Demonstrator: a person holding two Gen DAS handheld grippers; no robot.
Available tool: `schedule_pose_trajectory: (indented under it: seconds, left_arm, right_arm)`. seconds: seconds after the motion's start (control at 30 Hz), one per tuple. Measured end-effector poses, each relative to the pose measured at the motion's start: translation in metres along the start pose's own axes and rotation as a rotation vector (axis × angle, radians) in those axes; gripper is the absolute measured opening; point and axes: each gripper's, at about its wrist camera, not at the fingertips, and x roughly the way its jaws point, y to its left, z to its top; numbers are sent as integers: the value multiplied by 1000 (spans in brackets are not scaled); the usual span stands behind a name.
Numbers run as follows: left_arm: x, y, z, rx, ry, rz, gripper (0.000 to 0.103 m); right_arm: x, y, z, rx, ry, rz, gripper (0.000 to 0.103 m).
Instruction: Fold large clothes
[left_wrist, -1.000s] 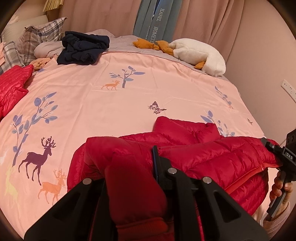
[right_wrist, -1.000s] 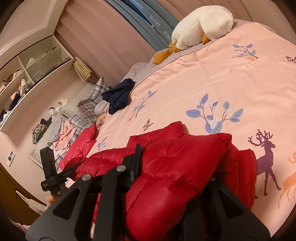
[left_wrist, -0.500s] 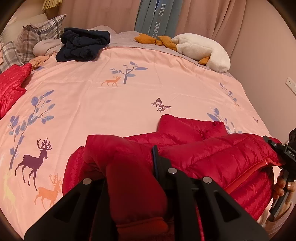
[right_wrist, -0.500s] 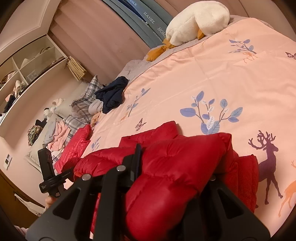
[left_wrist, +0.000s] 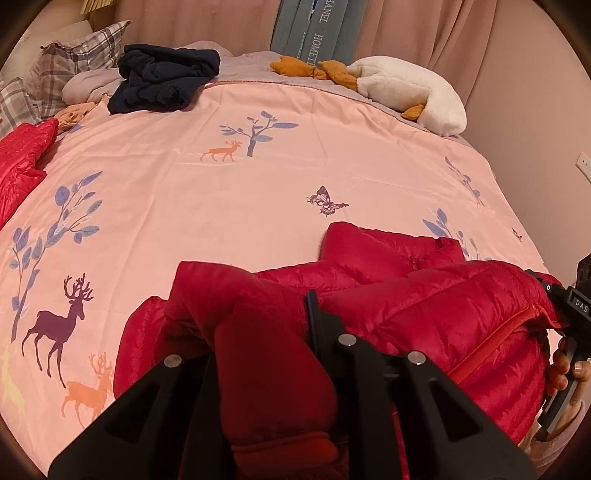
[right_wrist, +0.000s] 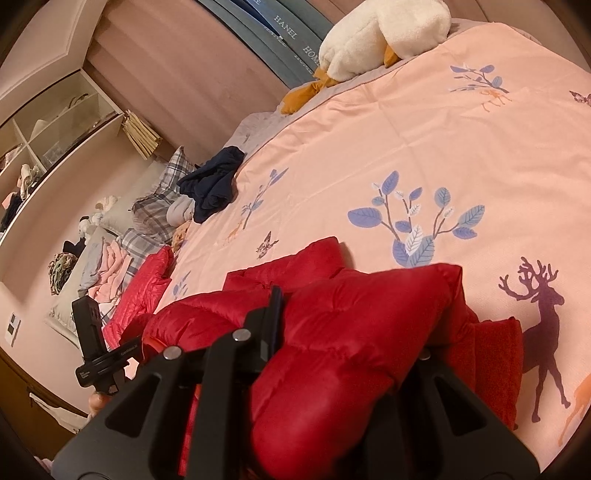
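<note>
The red down jacket (left_wrist: 424, 306) fills the lower centre and lower right of the left wrist view, bunched over itself near the close edge of the pink bedspread (left_wrist: 229, 192). Since a second ago it sits a little farther up the bed: more of the printed cover shows beneath and to the left of it, and the butterfly print now lies just beyond its far fold. Both claws have carried it forward and slightly down without letting go. The left gripper (left_wrist: 266, 332) is clamped on a thick roll of the padded fabric, which bulges between its fingers. The right gripper (right_wrist: 347, 332) is likewise pinched on a puffy quilted fold, low in its own frame. I judge this to be the laying-over of one half onto the other, with the fold almost set down but not yet released. At the upper left a dark navy garment (left_wrist: 166, 77) lies heaped, and a second red jacket (left_wrist: 22, 158) waits at the left edge.
</note>
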Motion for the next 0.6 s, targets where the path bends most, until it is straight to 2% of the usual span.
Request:
schedule_pose_trajectory:
  seconds: [0.6]
  left_arm:
    - [21,1,5,-10,40,1,16]
  right_arm:
    - [20,-10,6,15,32,-24,16]
